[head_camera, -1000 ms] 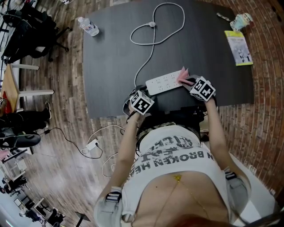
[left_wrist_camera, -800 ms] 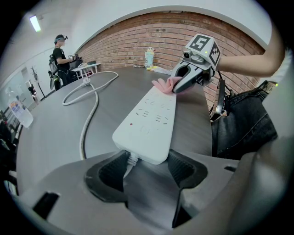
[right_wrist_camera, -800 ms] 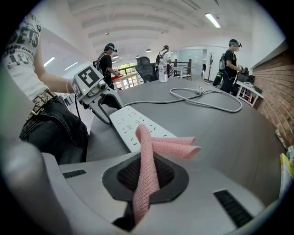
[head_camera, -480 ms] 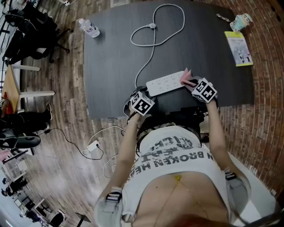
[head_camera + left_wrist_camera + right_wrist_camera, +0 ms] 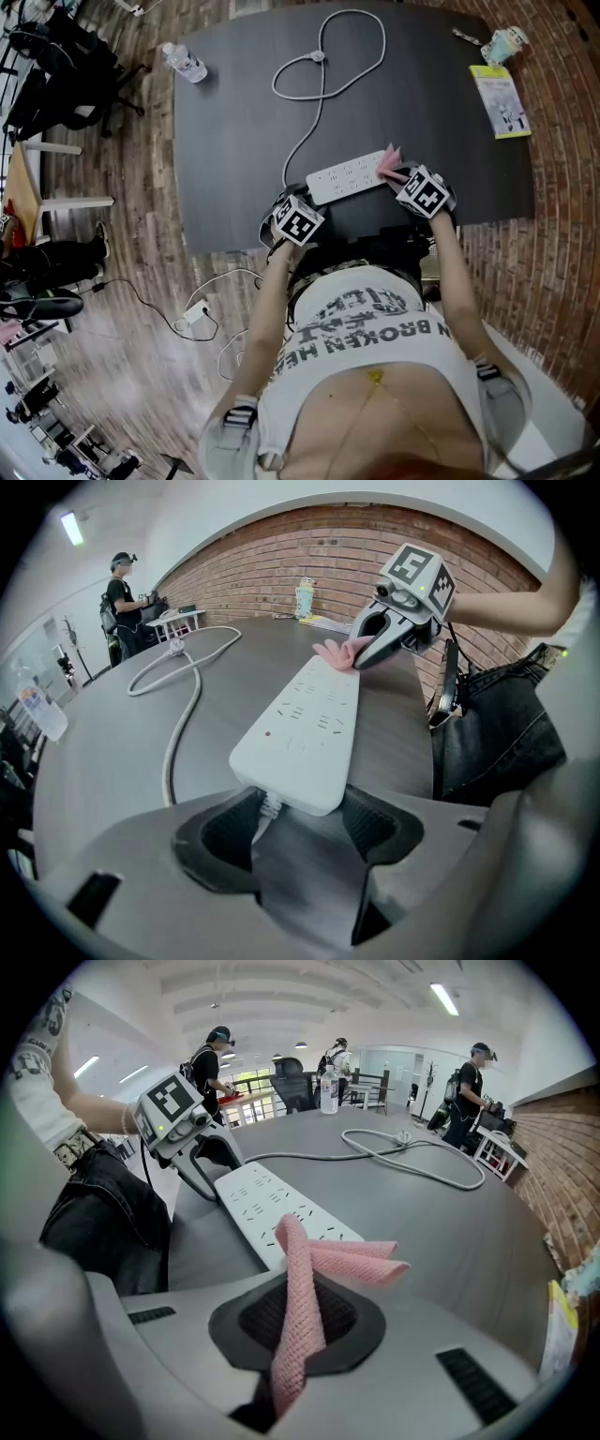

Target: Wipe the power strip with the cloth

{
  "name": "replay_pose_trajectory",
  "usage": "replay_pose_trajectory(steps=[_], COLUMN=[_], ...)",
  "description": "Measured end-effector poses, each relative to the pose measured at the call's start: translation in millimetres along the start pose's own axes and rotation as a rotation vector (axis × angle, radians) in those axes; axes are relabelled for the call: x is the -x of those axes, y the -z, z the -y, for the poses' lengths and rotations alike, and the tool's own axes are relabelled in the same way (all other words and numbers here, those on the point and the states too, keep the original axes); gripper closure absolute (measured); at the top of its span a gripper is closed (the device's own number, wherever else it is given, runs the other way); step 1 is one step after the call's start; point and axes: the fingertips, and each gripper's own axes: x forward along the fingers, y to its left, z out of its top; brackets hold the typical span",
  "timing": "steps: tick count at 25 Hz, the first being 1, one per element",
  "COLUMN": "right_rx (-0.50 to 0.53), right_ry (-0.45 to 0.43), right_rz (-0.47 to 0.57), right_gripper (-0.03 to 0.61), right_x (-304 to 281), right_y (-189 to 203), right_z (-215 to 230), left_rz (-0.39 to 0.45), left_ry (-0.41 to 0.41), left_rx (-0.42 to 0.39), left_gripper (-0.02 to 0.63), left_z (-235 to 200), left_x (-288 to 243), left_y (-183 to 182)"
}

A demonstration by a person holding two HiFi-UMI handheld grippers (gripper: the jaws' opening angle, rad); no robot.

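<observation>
A white power strip (image 5: 347, 176) lies near the front edge of the dark table (image 5: 234, 141), and its cable (image 5: 323, 70) loops away to the far side. My left gripper (image 5: 305, 208) holds the strip's cable end; in the left gripper view the strip (image 5: 305, 728) sits squeezed between the two pads. My right gripper (image 5: 405, 178) is shut on a pink cloth (image 5: 389, 162). The folded cloth (image 5: 323, 1260) sticks out past the jaws and rests on the strip's (image 5: 272, 1208) far end. The left gripper view shows the right gripper (image 5: 375, 644) pressing the cloth (image 5: 336, 652) down there.
A water bottle (image 5: 185, 61) stands at the table's far left corner. A booklet (image 5: 500, 101) and a cup (image 5: 509, 39) lie at the far right. A charger and cord (image 5: 195, 310) are on the floor to the left. People stand at desks in the background (image 5: 217, 1063).
The right gripper with the cloth has shifted slightly along the strip's right end. The left gripper has stayed on the cable end.
</observation>
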Motion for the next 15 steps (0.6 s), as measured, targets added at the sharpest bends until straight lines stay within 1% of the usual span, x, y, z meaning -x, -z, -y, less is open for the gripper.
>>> replay_pose_trajectory(steps=[8,12,15], right_rx=[-0.003,-0.040,-0.013], right_ry=[0.027,0.047,0.066], right_rz=[0.014,0.045,0.028], right_gripper=[0.561,0.561,0.561], right_x=[0.3,-0.2,-0.3], right_y=[-2.5,-1.0,2.4], right_z=[-0.9,0.0,-2.6], left_rz=[-0.004,0.009,-0.004], left_ry=[-0.010,-0.023,-0.028], left_rx=[0.001,-0.007,-0.010], left_gripper=[0.348,0.348,0.348], left_z=[-0.9,-0.2,2.1], left_x=[1.0,1.1,-0.1], left_y=[0.7,0.2,1.6])
